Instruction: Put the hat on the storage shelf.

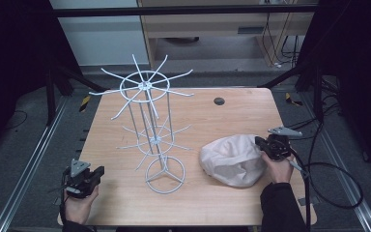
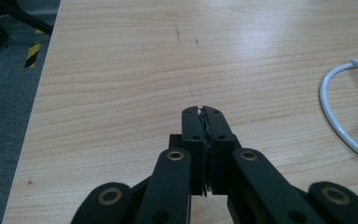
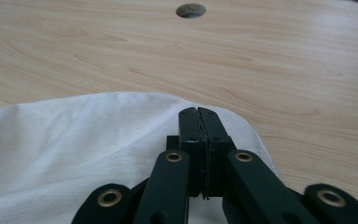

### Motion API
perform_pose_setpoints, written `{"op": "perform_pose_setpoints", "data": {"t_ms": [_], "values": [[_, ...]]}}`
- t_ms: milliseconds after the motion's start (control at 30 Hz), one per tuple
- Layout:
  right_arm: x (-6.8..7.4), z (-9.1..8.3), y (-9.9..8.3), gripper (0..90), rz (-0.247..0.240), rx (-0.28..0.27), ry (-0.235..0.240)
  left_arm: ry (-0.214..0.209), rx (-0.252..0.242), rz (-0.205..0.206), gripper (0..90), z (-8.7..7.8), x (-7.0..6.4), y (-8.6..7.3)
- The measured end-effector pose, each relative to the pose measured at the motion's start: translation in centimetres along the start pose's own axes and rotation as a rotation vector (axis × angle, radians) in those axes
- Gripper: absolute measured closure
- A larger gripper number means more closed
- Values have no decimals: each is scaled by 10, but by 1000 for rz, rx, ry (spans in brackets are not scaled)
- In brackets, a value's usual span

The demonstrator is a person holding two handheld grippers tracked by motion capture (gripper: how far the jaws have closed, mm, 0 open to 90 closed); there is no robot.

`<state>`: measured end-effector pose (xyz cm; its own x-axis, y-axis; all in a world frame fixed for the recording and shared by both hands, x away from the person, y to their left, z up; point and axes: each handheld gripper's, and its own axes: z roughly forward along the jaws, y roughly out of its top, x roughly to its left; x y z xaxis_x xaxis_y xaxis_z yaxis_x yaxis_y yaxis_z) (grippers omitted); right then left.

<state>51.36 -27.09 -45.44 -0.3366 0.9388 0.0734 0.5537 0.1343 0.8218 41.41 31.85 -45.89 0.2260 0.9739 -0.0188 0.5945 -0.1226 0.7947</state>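
A white wire rack (image 1: 147, 121) with two tiers of spoke arms stands on a ring base (image 1: 164, 175) in the middle of the wooden table (image 1: 232, 113). A white fabric item (image 1: 232, 159), crumpled like a cap or bag, lies to its right. My right gripper (image 1: 259, 141) is at the fabric's right edge, jaws shut. In the right gripper view the shut jaw tips (image 3: 197, 111) hover over the fabric (image 3: 74, 144), and nothing shows between them. My left gripper (image 1: 97, 171) is shut near the front left corner, over bare wood (image 2: 201, 109).
A round hole (image 1: 219, 101) sits in the table's far side, also ahead of the right gripper (image 3: 190, 10). Part of the rack's base ring (image 2: 336, 119) curves in at the right of the left gripper view. Cables trail off the table's right edge.
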Motion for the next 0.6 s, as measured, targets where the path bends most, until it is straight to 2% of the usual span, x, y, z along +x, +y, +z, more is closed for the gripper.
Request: {"op": "perform_pose_setpoints", "data": {"t_ms": [100, 267, 400, 600], "values": [[-3, 6, -4, 897, -7, 47, -16, -3, -1, 1, 880, 0, 0, 0], [-1, 5, -8, 899, -30, 88, -34, -7, -3, 3, 879, 0, -1, 0], [-1, -3, -16, 900, -25, 107, -46, -8, -5, 4, 880, 0, -1, 0], [0, -21, -26, 900, -45, 125, -68, -11, -7, 5, 880, -1, -1, 0]]}}
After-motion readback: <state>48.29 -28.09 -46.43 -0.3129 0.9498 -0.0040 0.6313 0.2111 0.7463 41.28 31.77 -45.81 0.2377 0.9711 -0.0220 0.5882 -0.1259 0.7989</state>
